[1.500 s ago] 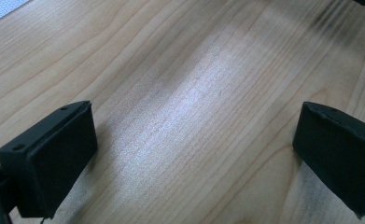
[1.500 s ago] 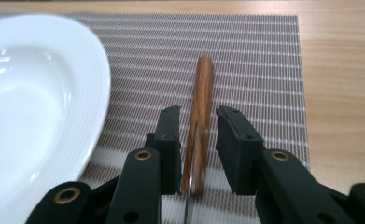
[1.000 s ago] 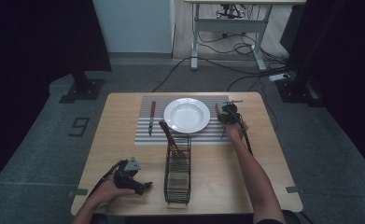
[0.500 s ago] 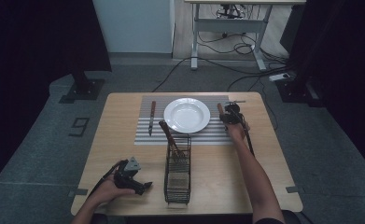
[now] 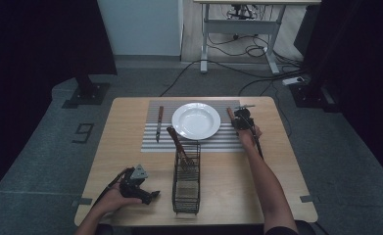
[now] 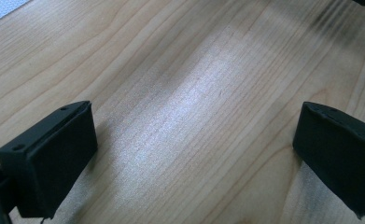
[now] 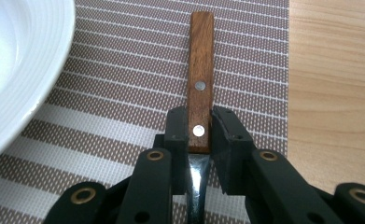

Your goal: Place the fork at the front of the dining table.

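Right gripper [image 7: 200, 123]: jaws closed on the wooden handle [image 7: 201, 74] of a utensil, pinching it from both sides at the riveted end; handle runs away from the camera over the striped placemat [image 7: 124, 84]; metal part [image 7: 196, 186] passes down between the jaw arms, type of utensil not discernible. In the high view, right gripper [image 5: 242, 119] sits at the right end of the placemat [image 5: 155, 142], just right of the plate, toward the desk's far right corner.
Handle contact with mat: cannot tell whether lying on it or held just above.
Left gripper [image 6: 194, 140]: jaws wide apart, nothing between them, bare wood of the desk [image 6: 185, 84] beneath. In the high view, left gripper [image 5: 139, 186] rests in the left hand [image 5: 111, 199] near the desk's near left corner, just left of the wire basket.
White plate [image 5: 196, 120]: centred on the placemat, toward the far edge of the desk [image 5: 287, 196]; its rim [image 7: 26, 70] lies left of the held handle in the right gripper view, apart from it.
Knife [image 5: 159, 123]: lies on the left end of the placemat, just left of the plate, handle toward the far edge.
Wire basket [image 5: 186, 182]: stands in the middle of the desk toward the near edge; one wooden-handled utensil [image 5: 177, 142] leans out of its far end, tilted toward the placemat.
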The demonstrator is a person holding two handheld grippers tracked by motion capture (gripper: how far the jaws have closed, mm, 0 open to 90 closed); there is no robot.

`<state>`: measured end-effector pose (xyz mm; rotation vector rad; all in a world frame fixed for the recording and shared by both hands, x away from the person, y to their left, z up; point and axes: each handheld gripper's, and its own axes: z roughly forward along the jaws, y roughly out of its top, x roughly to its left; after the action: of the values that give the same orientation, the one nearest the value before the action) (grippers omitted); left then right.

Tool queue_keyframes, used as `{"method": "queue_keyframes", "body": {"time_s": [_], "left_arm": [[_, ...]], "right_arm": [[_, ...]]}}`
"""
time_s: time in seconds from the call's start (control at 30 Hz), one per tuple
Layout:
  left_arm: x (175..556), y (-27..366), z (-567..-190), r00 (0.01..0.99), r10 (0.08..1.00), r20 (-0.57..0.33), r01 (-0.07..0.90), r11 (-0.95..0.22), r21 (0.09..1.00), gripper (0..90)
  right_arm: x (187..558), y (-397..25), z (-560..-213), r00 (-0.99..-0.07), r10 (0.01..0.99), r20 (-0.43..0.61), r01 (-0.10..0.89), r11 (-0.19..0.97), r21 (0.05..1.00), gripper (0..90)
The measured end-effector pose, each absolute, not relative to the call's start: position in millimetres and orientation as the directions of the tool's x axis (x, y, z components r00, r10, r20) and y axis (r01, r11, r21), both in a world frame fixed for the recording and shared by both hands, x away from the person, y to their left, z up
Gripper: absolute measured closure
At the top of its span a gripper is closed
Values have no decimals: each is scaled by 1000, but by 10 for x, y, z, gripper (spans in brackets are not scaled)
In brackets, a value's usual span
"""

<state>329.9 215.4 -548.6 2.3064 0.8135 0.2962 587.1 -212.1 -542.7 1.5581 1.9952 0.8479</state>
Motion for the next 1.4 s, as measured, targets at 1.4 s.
{"method": "queue_keyframes", "body": {"time_s": [1.4], "left_arm": [[3300, 2149, -5486, 779, 627, -7, 476, -584, 658, 0]], "right_arm": [[5497, -2345, -5371, -350, 929, 116, 694, 174, 699, 503]]}}
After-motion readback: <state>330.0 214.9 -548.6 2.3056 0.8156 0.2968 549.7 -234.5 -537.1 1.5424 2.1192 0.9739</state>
